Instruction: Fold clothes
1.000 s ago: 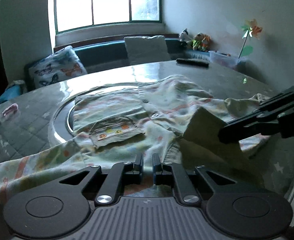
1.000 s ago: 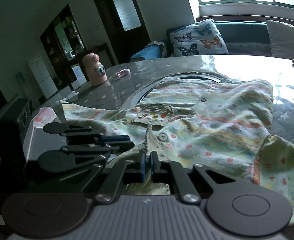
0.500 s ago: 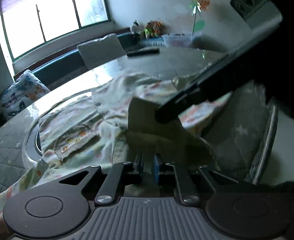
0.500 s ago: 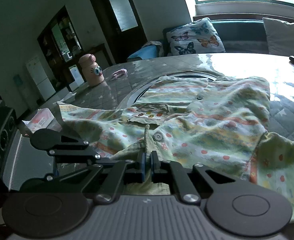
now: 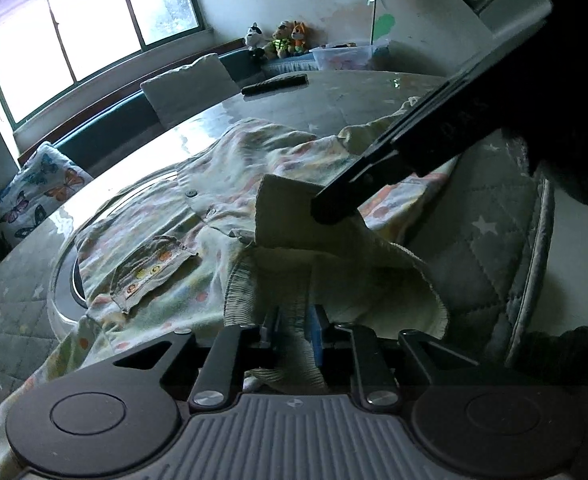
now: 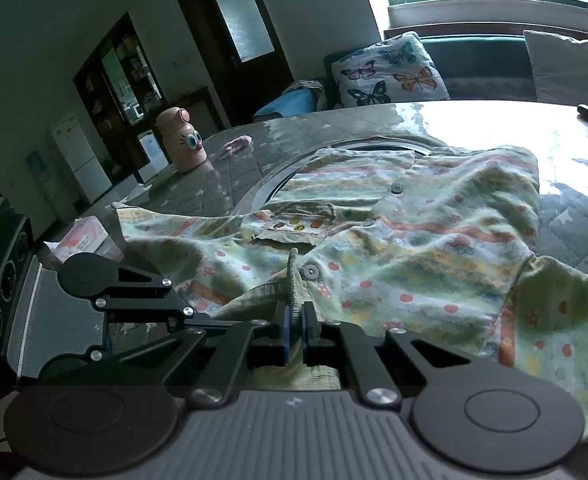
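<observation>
A child's pale green shirt (image 6: 413, 248) with coloured stripes, dots, buttons and a chest pocket (image 5: 150, 272) lies spread on a round quilted table (image 5: 485, 264). At the near edge my right gripper (image 6: 294, 332) is shut on the shirt's ribbed hem (image 6: 254, 300). In the left wrist view the same gripper (image 5: 325, 210) comes in from the upper right with a fold of cloth pinched at its tip. Close beside it my left gripper (image 5: 294, 332) has the ribbed hem (image 5: 270, 292) running between its pads and is shut on it. The right wrist view shows it (image 6: 210, 320) at the lower left.
A black remote (image 5: 274, 83) lies at the far side of the table. A pink bottle with cartoon eyes (image 6: 182, 144) and a pink packet (image 6: 88, 236) stand to the left. Behind the table runs a bench with a butterfly cushion (image 6: 389, 70). The table's rim (image 5: 541, 220) is close on the right.
My left gripper has rolled and shifted closer to the right one, and the ribbed hem now runs through its jaws. The right gripper has kept still with its hold on the hem.
</observation>
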`<state>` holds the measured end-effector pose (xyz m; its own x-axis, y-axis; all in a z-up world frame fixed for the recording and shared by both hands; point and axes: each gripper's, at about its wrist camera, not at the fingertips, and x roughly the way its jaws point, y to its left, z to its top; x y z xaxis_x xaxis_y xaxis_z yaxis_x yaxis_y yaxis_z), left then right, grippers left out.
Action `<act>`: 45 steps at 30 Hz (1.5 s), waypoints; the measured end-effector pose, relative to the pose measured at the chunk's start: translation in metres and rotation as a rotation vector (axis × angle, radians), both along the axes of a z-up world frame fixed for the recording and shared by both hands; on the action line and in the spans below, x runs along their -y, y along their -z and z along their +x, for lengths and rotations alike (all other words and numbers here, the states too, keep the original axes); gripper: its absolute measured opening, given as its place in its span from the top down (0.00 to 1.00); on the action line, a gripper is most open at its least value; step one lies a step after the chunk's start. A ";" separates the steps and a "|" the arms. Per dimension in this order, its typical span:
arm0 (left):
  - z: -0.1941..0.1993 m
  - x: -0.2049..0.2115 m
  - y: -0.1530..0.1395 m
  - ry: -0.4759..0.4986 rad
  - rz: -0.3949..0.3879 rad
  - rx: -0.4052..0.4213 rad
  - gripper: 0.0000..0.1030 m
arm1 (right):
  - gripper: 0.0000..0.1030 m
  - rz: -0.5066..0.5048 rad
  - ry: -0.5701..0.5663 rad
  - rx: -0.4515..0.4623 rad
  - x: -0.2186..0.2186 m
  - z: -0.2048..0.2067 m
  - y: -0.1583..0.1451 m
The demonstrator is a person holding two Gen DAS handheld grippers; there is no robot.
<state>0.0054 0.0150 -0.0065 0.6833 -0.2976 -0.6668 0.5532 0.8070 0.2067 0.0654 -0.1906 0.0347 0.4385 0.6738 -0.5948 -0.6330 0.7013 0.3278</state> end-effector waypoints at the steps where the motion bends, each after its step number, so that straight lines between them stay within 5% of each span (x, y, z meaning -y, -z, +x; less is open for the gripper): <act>1: 0.002 -0.002 0.001 -0.006 -0.021 -0.010 0.91 | 0.95 0.001 0.000 0.000 0.000 0.000 0.000; 4: 0.002 -0.010 -0.004 -0.028 -0.102 -0.021 0.99 | 0.96 0.004 0.004 0.005 0.001 -0.001 -0.001; 11: 0.001 -0.019 -0.017 -0.021 -0.323 -0.066 1.00 | 0.96 0.012 0.021 0.012 0.005 0.001 -0.004; 19: -0.003 -0.029 -0.026 -0.104 -0.210 0.037 0.97 | 0.96 0.015 0.014 0.015 0.004 0.000 -0.006; 23: 0.010 -0.037 -0.017 -0.181 -0.176 0.022 0.99 | 0.96 0.018 0.011 0.015 0.002 0.000 -0.006; 34: 0.022 -0.036 -0.002 -0.194 -0.181 -0.013 0.97 | 0.95 0.005 0.004 0.012 -0.001 0.001 -0.004; 45: 0.018 -0.040 -0.008 -0.198 -0.214 0.002 0.97 | 0.90 -0.140 -0.047 0.129 -0.022 -0.015 -0.003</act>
